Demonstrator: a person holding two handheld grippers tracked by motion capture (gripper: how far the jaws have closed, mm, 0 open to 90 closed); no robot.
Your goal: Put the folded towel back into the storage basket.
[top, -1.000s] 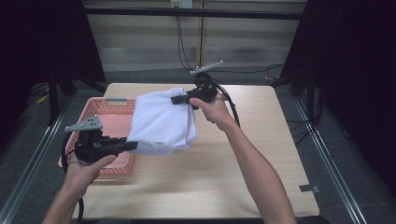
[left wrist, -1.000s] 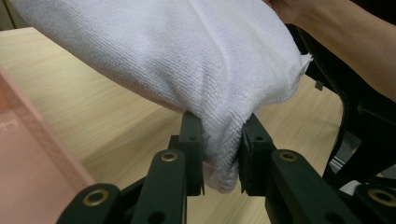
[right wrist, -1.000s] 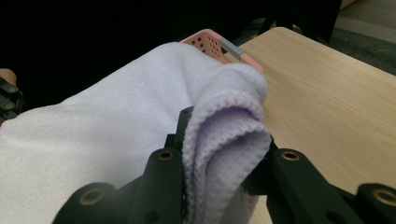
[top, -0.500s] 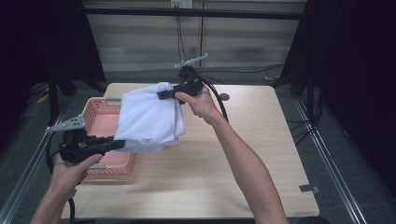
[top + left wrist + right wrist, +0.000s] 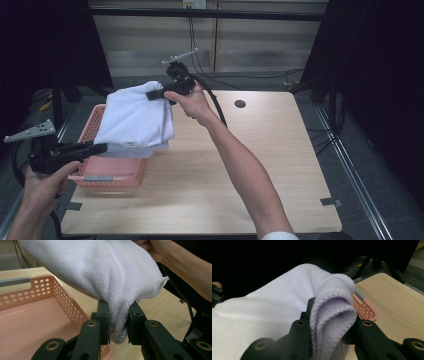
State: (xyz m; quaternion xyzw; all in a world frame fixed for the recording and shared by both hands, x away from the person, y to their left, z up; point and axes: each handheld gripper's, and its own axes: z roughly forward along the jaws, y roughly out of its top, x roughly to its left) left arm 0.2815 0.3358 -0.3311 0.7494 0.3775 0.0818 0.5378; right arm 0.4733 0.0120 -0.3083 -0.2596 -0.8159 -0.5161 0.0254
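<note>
A folded white towel (image 5: pixel 134 120) hangs in the air between both grippers, over the right side of the pink basket (image 5: pixel 107 172). My left gripper (image 5: pixel 100 148) is shut on its near lower edge; the left gripper view has the towel (image 5: pixel 105 277) pinched between the jaws of the left gripper (image 5: pixel 118 323) above the basket (image 5: pixel 37 315). My right gripper (image 5: pixel 155 94) is shut on the far upper corner. In the right gripper view a thick fold of towel (image 5: pixel 332 315) is clamped in the right gripper (image 5: pixel 332 322).
The wooden table (image 5: pixel 260 165) stretches to the right of the basket, with a dark round hole (image 5: pixel 240 104) near its far edge. Black cables (image 5: pixel 212 100) trail from the right gripper across the table's far side. Metal frame rails (image 5: pixel 350 160) run along the table's right side.
Both grippers have carried the towel leftward, from above the table's middle to above the basket. The left hand has drawn back toward the near left corner.
</note>
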